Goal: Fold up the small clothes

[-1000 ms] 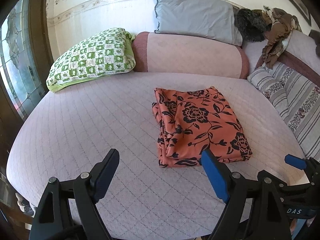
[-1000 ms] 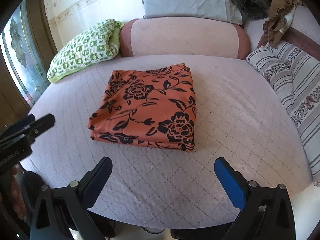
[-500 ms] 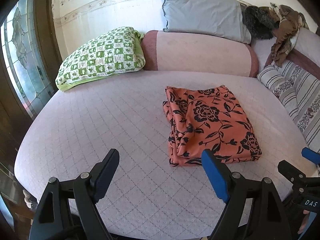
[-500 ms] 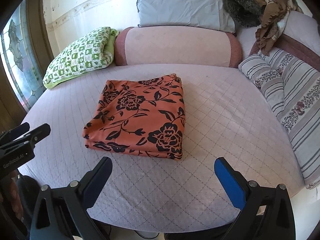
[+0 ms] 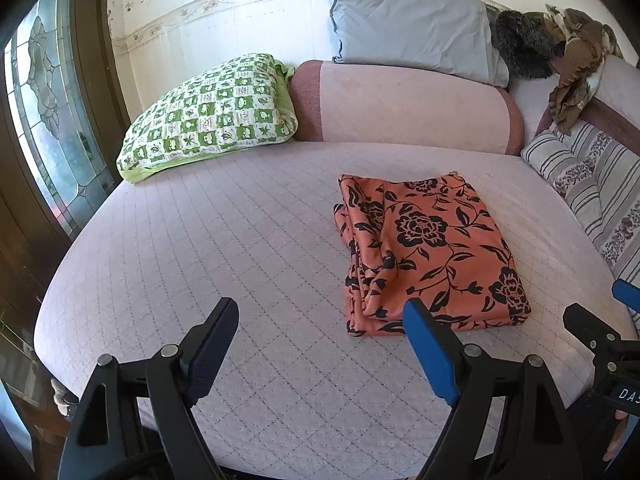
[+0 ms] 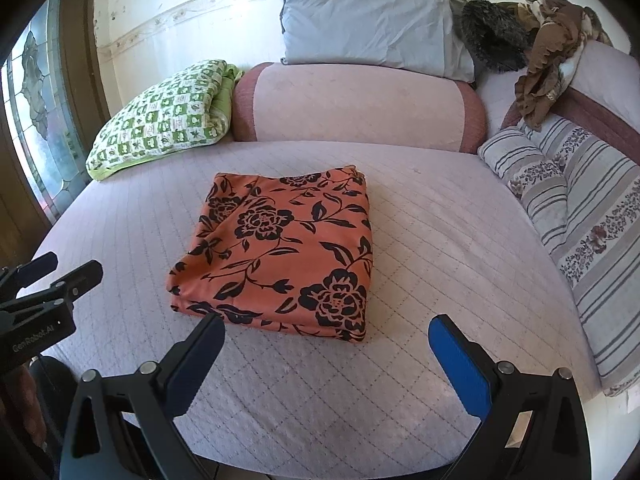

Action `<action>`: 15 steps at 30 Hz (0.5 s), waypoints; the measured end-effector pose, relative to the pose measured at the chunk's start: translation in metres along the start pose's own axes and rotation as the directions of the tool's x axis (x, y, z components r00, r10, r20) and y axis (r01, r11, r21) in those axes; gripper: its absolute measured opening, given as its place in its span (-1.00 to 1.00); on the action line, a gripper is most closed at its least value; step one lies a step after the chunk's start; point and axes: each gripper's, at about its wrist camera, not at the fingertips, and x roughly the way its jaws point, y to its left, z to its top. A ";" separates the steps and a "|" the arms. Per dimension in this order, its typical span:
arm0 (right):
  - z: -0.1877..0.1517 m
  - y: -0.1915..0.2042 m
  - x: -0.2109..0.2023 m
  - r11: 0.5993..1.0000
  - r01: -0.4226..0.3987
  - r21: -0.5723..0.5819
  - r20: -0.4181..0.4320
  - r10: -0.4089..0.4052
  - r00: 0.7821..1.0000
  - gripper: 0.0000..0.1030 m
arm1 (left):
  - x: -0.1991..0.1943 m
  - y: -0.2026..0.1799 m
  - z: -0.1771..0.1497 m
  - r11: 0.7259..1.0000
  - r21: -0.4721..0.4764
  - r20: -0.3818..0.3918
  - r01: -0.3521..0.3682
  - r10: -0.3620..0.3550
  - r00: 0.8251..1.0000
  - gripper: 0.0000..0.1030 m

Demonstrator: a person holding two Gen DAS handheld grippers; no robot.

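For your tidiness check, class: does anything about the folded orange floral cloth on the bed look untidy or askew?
Slightly. The orange floral cloth lies folded flat, but its left edge is bunched, layers misaligned and rumpled.

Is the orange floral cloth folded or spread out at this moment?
Folded: the orange floral cloth lies as a compact rectangle on the bed, stacked layers showing along its edges.

Daylight pours through a leaded glass window [image 5: 44, 128] on the left, washing a cream wall [image 5: 224, 20] and a quilted lilac bed [image 5: 224, 240] stacked with pillows [image 6: 368, 28].
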 end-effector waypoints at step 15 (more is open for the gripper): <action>0.008 0.000 0.003 0.999 0.027 -0.032 0.016 -0.026 1.000 1.00 | -0.001 -0.012 0.007 0.999 0.023 -0.004 0.037 -0.037 0.999 0.69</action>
